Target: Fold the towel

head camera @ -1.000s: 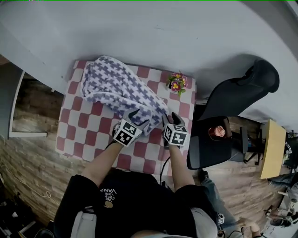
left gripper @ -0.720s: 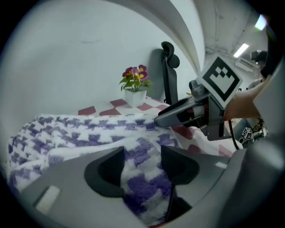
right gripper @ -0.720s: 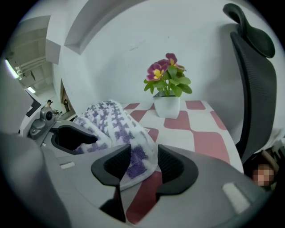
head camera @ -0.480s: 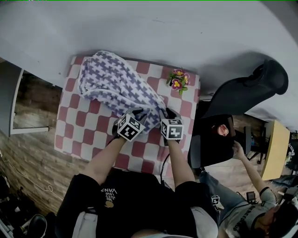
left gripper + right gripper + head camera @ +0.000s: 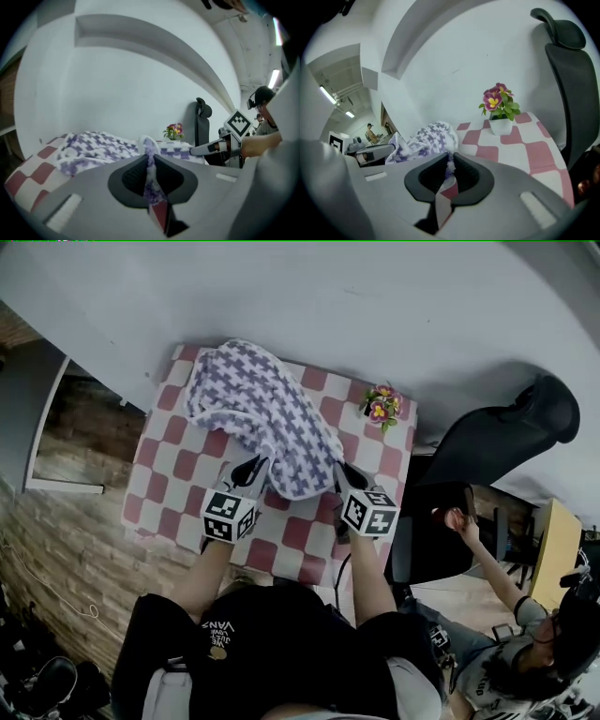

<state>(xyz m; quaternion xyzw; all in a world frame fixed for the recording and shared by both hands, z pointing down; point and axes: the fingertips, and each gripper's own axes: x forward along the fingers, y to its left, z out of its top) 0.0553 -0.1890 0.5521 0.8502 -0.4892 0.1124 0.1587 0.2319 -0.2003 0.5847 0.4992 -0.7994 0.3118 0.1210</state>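
A purple-and-white houndstooth towel (image 5: pixel 262 413) lies bunched on the red-and-white checked table (image 5: pixel 173 488). My left gripper (image 5: pixel 251 470) holds the towel's near edge at its left side. My right gripper (image 5: pixel 342 474) holds that edge at its right side. Both pairs of jaws have just been closing and now pinch cloth. In the left gripper view a fold of towel (image 5: pixel 150 161) is squeezed between the pads of my left gripper (image 5: pixel 150 176). In the right gripper view a fold of towel (image 5: pixel 450 161) sits between the jaws of my right gripper (image 5: pixel 449 174).
A small pot of pink flowers (image 5: pixel 382 409) stands at the table's far right corner. A black office chair (image 5: pixel 497 432) is to the right of the table. Another person's hand (image 5: pixel 461 521) reaches in beside the chair. A white wall runs behind the table.
Both grippers have shut on the towel's near edge and lifted it a little. The left gripper has moved left, so the two stand farther apart.
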